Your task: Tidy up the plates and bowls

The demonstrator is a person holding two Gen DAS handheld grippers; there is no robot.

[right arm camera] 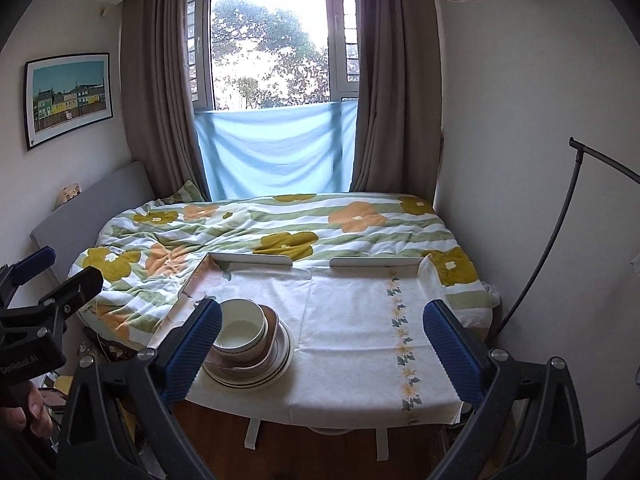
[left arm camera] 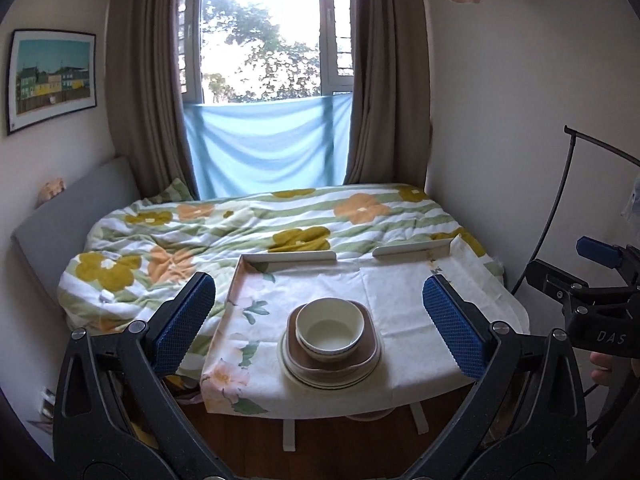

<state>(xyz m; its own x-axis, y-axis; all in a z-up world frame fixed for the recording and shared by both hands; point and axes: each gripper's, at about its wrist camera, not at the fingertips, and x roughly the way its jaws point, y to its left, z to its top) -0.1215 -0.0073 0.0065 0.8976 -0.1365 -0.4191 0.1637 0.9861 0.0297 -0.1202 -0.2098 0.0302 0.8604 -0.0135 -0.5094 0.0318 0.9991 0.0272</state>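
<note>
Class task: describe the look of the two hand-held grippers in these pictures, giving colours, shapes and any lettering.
Both the left gripper and the right gripper have black, curved plastic frames with silver rivets. Their jaws carry blue pads with a dotted grip texture. Seen from the side, the left one reads "GenRobot.AI" in white and the right one "DAS". Bare fingers hold each handle.

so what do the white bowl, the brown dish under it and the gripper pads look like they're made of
White bowl: probably glazed ceramic or melamine; smooth, faint sheen, thin dark rim line.
Brown square dish: similar hard ware, matte brown, rounded corners; the material can't be settled.
Left gripper finger pads: likely blue rubber or textured plastic, with a fine diamond grid.
</note>
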